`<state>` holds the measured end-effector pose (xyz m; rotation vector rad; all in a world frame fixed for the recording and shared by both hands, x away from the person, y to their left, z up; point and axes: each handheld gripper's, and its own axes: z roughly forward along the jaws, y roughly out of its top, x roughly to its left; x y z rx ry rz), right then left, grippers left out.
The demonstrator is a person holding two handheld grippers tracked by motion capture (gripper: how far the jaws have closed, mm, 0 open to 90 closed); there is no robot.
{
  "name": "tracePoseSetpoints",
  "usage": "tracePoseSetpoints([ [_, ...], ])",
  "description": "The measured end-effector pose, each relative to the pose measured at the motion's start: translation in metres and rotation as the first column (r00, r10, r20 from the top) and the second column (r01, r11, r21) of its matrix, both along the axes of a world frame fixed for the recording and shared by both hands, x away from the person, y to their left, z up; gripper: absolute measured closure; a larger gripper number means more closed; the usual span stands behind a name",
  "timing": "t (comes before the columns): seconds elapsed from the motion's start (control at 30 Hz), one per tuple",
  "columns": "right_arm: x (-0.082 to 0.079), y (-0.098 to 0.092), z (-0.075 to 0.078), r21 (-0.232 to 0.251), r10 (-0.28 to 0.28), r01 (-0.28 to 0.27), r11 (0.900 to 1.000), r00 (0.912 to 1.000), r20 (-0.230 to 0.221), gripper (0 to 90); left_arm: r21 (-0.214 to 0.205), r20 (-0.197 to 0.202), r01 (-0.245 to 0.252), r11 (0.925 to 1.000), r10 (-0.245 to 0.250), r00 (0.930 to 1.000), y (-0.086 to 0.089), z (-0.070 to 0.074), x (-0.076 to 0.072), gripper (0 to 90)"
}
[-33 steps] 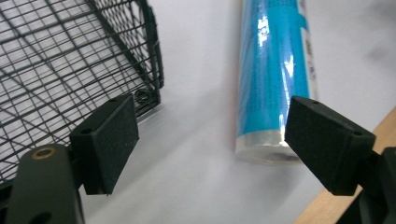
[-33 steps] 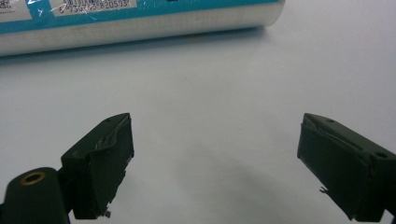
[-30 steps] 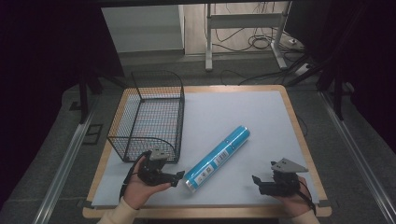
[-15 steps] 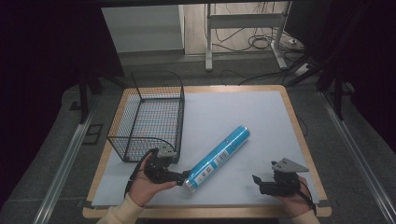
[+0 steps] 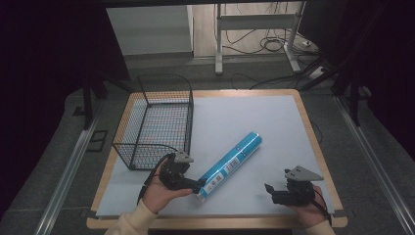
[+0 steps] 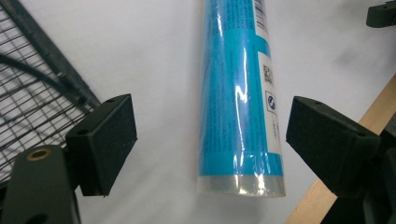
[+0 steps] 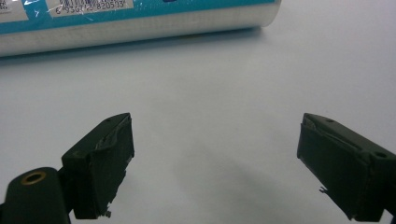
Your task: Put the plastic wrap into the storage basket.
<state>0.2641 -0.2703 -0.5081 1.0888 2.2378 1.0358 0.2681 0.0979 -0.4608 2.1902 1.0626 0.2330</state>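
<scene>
A long blue tube (image 5: 230, 164) with a white label lies slantwise on the white mat. In the left gripper view the tube (image 6: 238, 93) runs up the picture, its clear-capped near end between the jaws. My left gripper (image 5: 198, 185) (image 6: 210, 140) is open; its jaws have just been opening, and both pads stand clear of the tube's sides. My right gripper (image 5: 268, 190) (image 7: 215, 154) rests near the table's front right, open over bare mat. In the right gripper view the tube (image 7: 140, 23) lies across the top.
A black wire basket (image 5: 151, 122) stands at the left of the mat, close behind my left hand; its mesh (image 6: 37, 93) shows beside the left jaw. The table's wooden front edge (image 5: 220, 223) lies just below both hands.
My left gripper has slid right to the tube's near end, so its jaws now straddle that end. The tube and the right gripper have stayed put.
</scene>
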Motion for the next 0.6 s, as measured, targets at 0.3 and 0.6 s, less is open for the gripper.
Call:
tracePoseSetpoints([
  [0.3, 0.001, 0.0, 0.0, 0.003, -0.007, 0.007, 1.0, 1.0, 0.0, 11.3, 0.011, -0.018, 0.017, 0.9998, -0.017, 0.9997, -0.016, -0.002, 0.013, 16.0],
  [0.6, 0.0, -0.002, 0.002, 0.011, -0.009, 0.009, 0.9999, 0.9999, 0.012, 11.3, 0.022, -0.034, 0.04, 0.999, -0.039, 0.9987, -0.034, -0.003, 0.02, 15.8],
])
